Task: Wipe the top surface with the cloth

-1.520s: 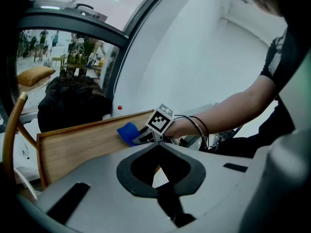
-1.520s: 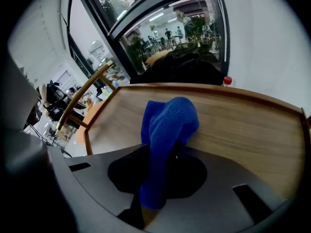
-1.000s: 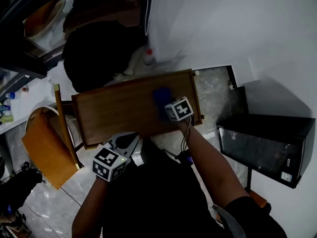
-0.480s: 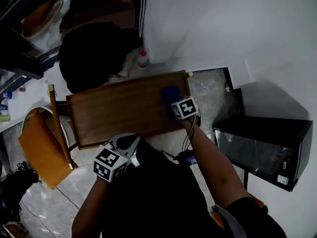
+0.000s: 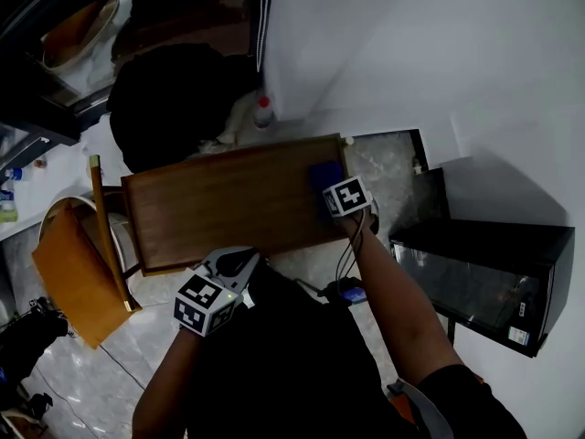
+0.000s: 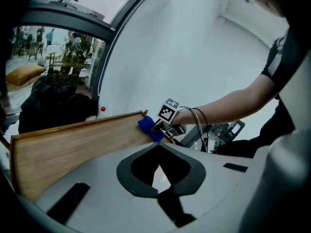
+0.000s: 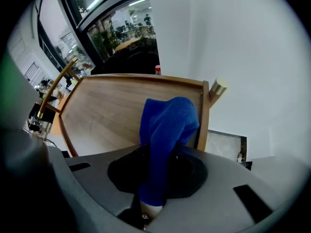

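The wooden tabletop (image 5: 219, 204) lies below me, with a raised rim round it. My right gripper (image 5: 335, 188) is shut on a blue cloth (image 5: 324, 176) and presses it on the top near the far right corner. In the right gripper view the blue cloth (image 7: 167, 127) hangs from the jaws over the tabletop (image 7: 104, 113), hiding the fingertips. My left gripper (image 5: 239, 262) hovers off the near edge, shut and holding nothing. From the left gripper view I see the blue cloth (image 6: 147, 127) and the right gripper (image 6: 163, 126) at the tabletop's (image 6: 73, 144) right end.
A black glass-fronted cabinet (image 5: 484, 268) stands on the floor to the right. An orange chair (image 5: 78, 273) with a wooden rail (image 5: 111, 231) is at the left end. A red-capped bottle (image 5: 263, 110) and a dark bulky mass (image 5: 174, 99) lie beyond the far edge, by the white wall.
The right gripper has slid the blue cloth rightward along the top, toward the right rim. The left gripper has stayed by the near edge.
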Action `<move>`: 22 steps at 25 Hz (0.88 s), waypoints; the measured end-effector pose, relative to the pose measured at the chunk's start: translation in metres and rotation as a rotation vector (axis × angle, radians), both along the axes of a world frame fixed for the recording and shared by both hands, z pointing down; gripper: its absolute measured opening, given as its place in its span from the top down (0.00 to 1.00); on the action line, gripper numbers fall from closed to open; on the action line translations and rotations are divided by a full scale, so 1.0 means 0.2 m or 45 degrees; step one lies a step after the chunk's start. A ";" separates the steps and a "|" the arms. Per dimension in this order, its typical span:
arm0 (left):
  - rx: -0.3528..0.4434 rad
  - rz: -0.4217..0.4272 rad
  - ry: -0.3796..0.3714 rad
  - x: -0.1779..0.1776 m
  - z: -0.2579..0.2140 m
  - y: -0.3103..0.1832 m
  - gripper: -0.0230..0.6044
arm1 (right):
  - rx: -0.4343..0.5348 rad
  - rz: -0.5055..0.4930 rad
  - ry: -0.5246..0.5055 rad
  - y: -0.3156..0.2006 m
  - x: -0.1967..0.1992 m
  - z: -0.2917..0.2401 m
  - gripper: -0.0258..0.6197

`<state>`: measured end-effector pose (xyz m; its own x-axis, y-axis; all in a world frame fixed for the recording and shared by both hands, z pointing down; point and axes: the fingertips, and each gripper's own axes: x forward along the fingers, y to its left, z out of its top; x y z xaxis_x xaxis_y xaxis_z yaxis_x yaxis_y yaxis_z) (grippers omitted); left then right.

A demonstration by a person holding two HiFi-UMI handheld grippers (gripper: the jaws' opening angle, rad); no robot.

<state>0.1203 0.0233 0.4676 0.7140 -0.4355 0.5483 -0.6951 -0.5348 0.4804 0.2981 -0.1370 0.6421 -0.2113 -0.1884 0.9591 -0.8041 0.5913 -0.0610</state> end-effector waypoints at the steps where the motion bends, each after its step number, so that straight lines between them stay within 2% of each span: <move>1: 0.001 0.000 0.001 0.00 0.00 0.00 0.96 | -0.006 0.002 0.015 0.01 0.01 0.00 0.84; 12: 0.004 -0.014 0.004 -0.07 0.00 0.07 0.96 | 0.026 0.061 0.113 0.00 0.14 -0.01 0.84; 17: 0.024 -0.041 0.000 -0.16 -0.03 0.10 0.96 | 0.048 0.164 0.105 -0.01 0.16 -0.03 0.84; 19: 0.031 -0.063 0.001 -0.24 -0.03 0.13 0.96 | 0.062 0.231 0.053 0.01 0.11 -0.06 0.84; 22: 0.031 -0.100 0.001 -0.39 -0.03 0.17 0.96 | 0.108 0.268 -0.145 0.04 -0.16 -0.13 0.84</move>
<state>0.0421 0.0569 0.4607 0.6777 -0.5033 0.5362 -0.7349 -0.4906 0.4683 0.2657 -0.1287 0.6154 -0.2648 -0.3182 0.9103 -0.9010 0.4181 -0.1160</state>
